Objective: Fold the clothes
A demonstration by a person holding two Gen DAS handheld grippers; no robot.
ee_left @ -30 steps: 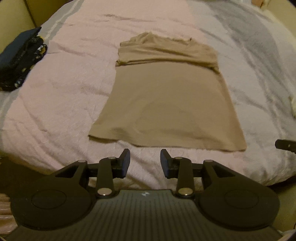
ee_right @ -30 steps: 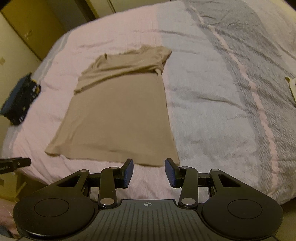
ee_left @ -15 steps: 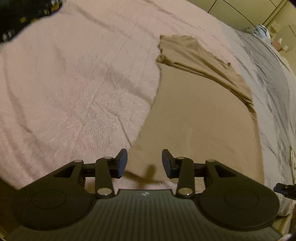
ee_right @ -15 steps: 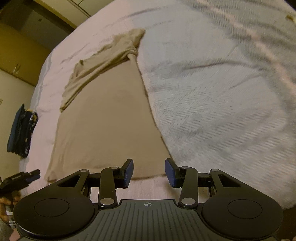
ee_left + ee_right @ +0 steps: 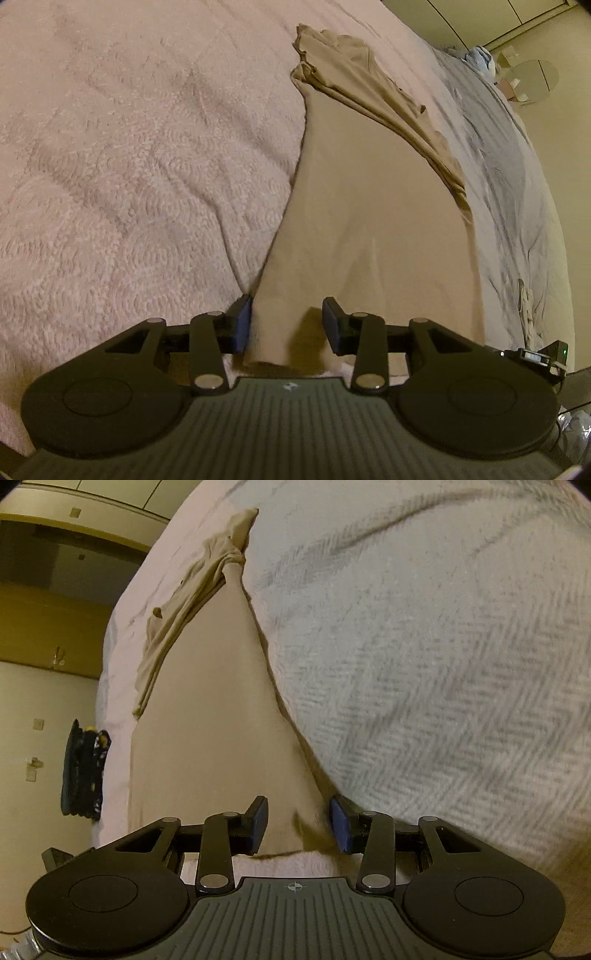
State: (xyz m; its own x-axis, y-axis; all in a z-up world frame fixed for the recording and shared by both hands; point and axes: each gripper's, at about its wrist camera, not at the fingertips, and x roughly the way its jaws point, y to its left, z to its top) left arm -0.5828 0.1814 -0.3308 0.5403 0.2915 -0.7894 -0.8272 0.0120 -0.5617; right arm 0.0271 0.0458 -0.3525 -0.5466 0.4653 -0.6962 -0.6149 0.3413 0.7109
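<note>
A tan T-shirt (image 5: 369,221) lies flat on the bed, its sleeves folded in across the far end. My left gripper (image 5: 287,326) is down at the near left hem corner. Its jaws stand open with that corner lying between them, and the pads do not press on it. In the right wrist view the same shirt (image 5: 207,720) runs away from my right gripper (image 5: 299,821). That gripper is open over the near right hem corner, with the cloth between its blue pads (image 5: 258,825) but not pinched.
A pink bed cover (image 5: 129,166) lies left of the shirt and a grey patterned one (image 5: 443,664) to its right. A dark bundle (image 5: 83,771) sits at the bed's far left edge. A small pale item (image 5: 526,314) lies on the grey side. Cupboards line the walls.
Both grippers have dropped from above the bed's near edge to the shirt's hem corners. Each has rolled, so the shirt looks tilted. The jaws stay apart.
</note>
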